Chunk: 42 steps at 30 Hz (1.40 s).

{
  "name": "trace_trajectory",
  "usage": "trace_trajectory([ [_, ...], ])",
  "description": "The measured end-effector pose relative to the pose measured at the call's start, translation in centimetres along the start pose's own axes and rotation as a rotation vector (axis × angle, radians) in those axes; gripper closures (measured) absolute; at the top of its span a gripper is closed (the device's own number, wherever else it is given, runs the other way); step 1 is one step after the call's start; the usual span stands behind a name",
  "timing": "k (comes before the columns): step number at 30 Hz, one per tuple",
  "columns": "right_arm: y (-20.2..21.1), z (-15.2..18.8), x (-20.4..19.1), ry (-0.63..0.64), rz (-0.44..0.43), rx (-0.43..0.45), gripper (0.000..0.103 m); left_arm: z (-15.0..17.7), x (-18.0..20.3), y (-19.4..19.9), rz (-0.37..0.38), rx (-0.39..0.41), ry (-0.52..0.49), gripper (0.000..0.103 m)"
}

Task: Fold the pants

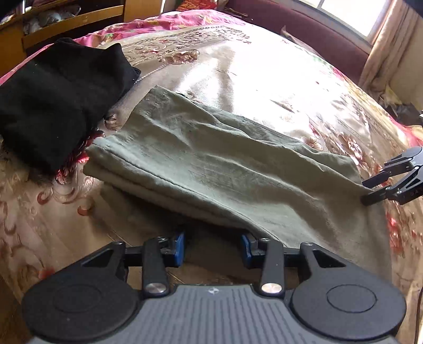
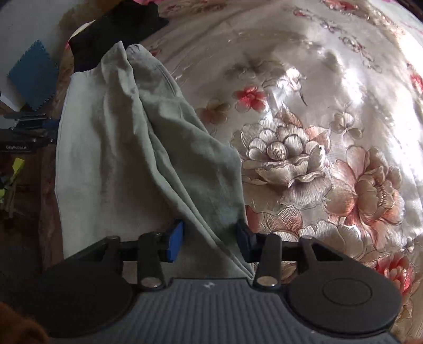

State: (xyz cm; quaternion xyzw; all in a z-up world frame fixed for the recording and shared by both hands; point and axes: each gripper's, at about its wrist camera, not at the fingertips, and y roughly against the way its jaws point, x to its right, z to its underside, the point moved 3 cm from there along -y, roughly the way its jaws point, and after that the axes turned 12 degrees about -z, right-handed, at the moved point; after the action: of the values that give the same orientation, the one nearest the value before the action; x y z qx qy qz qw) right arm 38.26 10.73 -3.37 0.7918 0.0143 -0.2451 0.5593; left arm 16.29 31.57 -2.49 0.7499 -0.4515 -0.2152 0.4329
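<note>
Grey-green pants (image 1: 211,164) lie folded over on the flowered bedspread (image 1: 238,66). My left gripper (image 1: 212,247) is open at the near edge of the pants, its blue pads apart, with a raised cloth edge just beyond them. My right gripper (image 2: 208,238) is open, with the end of the pants (image 2: 158,148) lying between its blue pads. The right gripper also shows in the left wrist view (image 1: 370,191), at the right corner of the pants. The left gripper shows in the right wrist view (image 2: 31,132) at the left edge.
A black garment (image 1: 60,98) lies folded at the left on the bed, touching the pants' far corner. A wooden shelf (image 1: 66,23) stands beyond the bed. A dark red sofa (image 1: 304,26) and curtain stand at the far right. A blue mat (image 2: 34,74) lies on the floor.
</note>
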Motion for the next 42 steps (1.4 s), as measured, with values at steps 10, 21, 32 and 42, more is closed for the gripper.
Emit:
trace_trajectory([
  [10, 2.2, 3.2, 1.4, -0.143, -0.074, 0.041, 0.102, -0.2, 2.0, -0.5, -0.039, -0.010, -0.002, 0.048],
  [21, 5.9, 7.1, 2.4, -0.354, 0.060, 0.315, 0.082, 1.3, 1.0, 2.7, -0.174, -0.052, -0.205, 0.048],
  [32, 0.2, 16.4, -1.6, -0.844, -0.196, 0.642, 0.065, -3.2, 8.2, 2.0, 0.080, 0.167, -0.379, 0.047],
  [42, -2.5, 16.8, -2.8, -0.892, -0.313, 0.828, 0.072, -1.8, 13.4, -0.2, 0.166, 0.161, -0.590, 0.047],
])
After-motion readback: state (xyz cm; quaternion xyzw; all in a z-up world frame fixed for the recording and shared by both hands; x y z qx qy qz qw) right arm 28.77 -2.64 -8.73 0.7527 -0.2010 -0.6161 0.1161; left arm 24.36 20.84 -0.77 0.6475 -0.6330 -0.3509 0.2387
